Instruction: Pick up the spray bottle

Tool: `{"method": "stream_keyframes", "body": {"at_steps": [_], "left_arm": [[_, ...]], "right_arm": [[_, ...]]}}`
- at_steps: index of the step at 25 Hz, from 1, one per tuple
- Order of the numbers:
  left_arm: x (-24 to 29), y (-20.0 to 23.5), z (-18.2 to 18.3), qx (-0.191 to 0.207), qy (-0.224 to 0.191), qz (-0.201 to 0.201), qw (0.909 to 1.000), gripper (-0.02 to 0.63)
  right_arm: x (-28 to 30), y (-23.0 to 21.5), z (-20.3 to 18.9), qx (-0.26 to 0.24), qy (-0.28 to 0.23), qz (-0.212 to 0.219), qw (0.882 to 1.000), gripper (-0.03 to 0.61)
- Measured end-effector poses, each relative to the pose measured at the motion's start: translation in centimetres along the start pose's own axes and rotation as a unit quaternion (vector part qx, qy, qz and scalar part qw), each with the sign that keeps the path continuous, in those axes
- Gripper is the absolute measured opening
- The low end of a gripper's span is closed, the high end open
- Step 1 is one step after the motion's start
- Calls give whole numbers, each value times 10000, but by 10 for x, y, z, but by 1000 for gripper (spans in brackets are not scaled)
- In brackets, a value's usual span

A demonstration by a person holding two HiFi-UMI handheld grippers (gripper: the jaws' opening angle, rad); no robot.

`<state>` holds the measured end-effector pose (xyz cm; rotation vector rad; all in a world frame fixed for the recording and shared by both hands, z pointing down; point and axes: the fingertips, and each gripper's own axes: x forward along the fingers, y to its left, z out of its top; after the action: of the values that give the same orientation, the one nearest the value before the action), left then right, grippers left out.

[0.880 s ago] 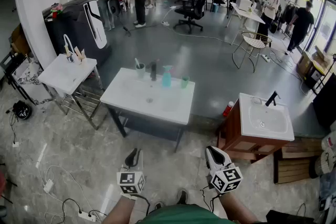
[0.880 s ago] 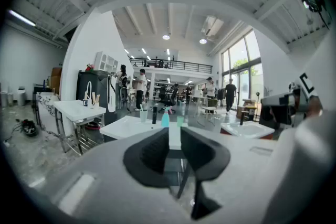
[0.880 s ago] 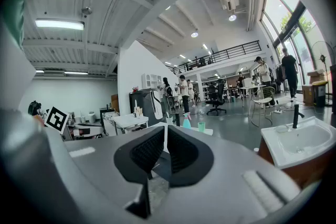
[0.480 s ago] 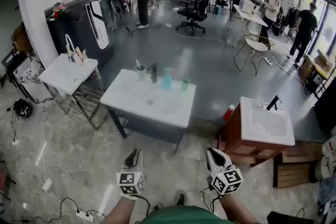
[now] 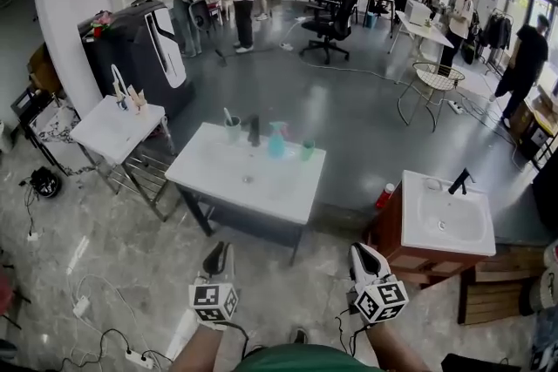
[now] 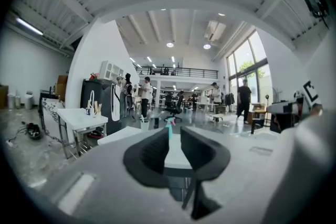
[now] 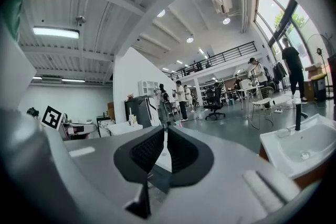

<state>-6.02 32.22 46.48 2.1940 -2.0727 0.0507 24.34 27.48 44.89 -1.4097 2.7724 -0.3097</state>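
Observation:
The spray bottle is pale teal and stands upright near the far edge of a white table. Both grippers hang low in front of me, well short of the table and over the floor. My left gripper is shut with nothing between its jaws. In the left gripper view the spray bottle shows far off, just above the left gripper. My right gripper is also shut and empty. In the right gripper view the right gripper points level toward the room.
On the table by the bottle stand a cup with a toothbrush, a dark bottle and a green cup. A sink cabinet stands at the right, a small white table at the left. Cables lie on the floor.
The white table now looks slightly larger and nearer in the head view. Both grippers stay shut and sit a little lower in the frame.

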Motion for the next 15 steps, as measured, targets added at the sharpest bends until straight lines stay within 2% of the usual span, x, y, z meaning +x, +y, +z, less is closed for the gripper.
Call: {"method": "stream_keyframes", "body": {"at_steps": [2,4,7,11,15], "left_arm": [[9,-13,10,78,-89,-53,9999,77],[20,-30,18,156,-91,-143,9997,117],[32,-45,29,174,-118,-150,9997,166],[48,-45,52,242,-293,-38,9993,172],[67,-34,73,414,-473,93,9980,172]], "right_arm": [[4,-17,7,40,-135,42,9999,18],[8,-33,15,45,-262,95,9996,30],[15,-48,28,-101,-445,189,9988,86],[36,-56,52,-562,-685,314,9956,107],[67,-60,77,-697,-935,430,9922,106]]}}
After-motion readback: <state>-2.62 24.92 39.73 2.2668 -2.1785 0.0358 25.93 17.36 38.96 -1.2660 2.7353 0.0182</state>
